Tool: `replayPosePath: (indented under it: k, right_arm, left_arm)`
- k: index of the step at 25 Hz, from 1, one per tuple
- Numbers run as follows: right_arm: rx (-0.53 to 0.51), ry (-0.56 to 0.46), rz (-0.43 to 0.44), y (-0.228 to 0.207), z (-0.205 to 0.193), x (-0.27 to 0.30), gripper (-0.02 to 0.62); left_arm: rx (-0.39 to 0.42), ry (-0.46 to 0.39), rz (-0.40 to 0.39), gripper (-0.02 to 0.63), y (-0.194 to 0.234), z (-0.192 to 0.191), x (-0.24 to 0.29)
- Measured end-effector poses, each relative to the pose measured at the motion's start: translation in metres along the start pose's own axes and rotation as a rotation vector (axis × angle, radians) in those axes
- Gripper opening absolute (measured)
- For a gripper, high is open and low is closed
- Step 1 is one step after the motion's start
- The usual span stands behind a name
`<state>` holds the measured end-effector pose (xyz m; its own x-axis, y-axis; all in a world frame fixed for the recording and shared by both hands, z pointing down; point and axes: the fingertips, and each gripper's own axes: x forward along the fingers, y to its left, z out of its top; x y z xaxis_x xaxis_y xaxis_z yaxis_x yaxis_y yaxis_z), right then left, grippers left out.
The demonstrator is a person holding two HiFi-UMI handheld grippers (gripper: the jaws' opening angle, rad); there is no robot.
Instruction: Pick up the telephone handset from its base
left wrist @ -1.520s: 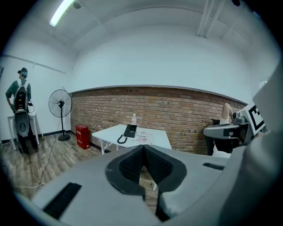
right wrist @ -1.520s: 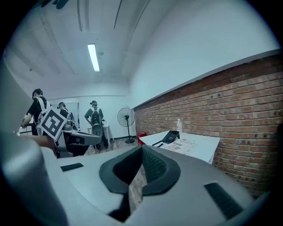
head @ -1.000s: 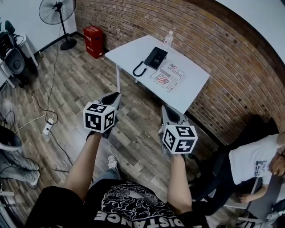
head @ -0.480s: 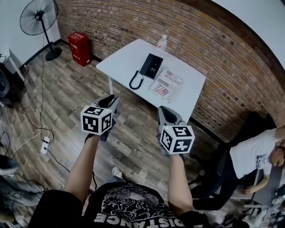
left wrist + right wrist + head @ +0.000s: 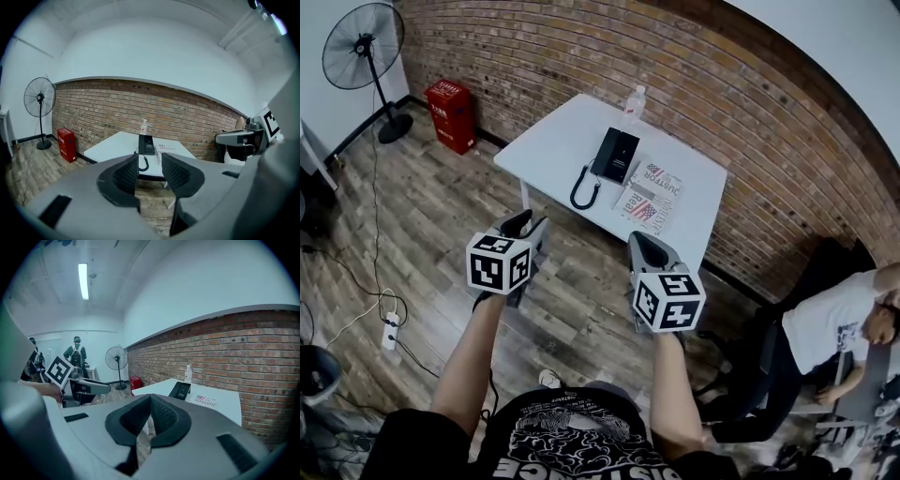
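A black telephone (image 5: 614,155) lies on the white table (image 5: 551,141), its handset on the base and its coiled cord (image 5: 584,189) hanging over the near edge. Both grippers are held over the wooden floor, well short of the table. My left gripper (image 5: 523,225) is open; its jaws have just been opening and nothing is between them. In the left gripper view the telephone (image 5: 146,144) shows through the gap of that gripper (image 5: 150,164). My right gripper (image 5: 643,244) is shut and empty, and in the right gripper view its pads meet (image 5: 150,404), with the telephone (image 5: 180,390) far ahead.
A water bottle (image 5: 635,98) stands behind the phone and printed papers (image 5: 649,192) lie beside it. A red box (image 5: 450,114) and a standing fan (image 5: 361,56) are at the left wall. A seated person (image 5: 834,328) is at right. A power strip (image 5: 390,330) lies on the floor.
Both grippers have moved forward toward the table, which now lies nearer. The left gripper's jaws have opened; the right gripper stays shut.
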<state>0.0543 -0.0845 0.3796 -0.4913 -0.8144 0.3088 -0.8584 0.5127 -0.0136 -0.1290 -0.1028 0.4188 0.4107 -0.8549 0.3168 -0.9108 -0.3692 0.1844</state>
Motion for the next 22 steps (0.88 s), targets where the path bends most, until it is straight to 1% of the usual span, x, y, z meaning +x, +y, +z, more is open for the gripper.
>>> replayPosePath:
  k: [4, 10, 15, 18, 22]
  right_arm:
    - [0.0, -0.007, -0.008, -0.003, 0.005, 0.012, 0.0]
    - [0.017, -0.013, -0.024, -0.018, 0.003, 0.033, 0.0]
    - [0.025, -0.023, -0.025, -0.036, 0.007, 0.059, 0.0]
    - [0.03, -0.023, -0.028, -0.049, 0.011, 0.082, 0.0]
    - [0.04, -0.019, -0.032, -0.076, 0.017, 0.118, 0.0]
  left_arm:
    - [0.003, 0.001, -0.008, 0.153, 0.009, 0.005, 0.012]
    - [0.021, 0.02, -0.033, 0.158, 0.013, 0.007, 0.039]
    - [0.028, 0.029, -0.036, 0.16, 0.022, 0.014, 0.07]
    - [0.038, 0.029, -0.043, 0.164, 0.032, 0.024, 0.094]
    - [0.048, 0.036, -0.066, 0.176, 0.041, 0.039, 0.139]
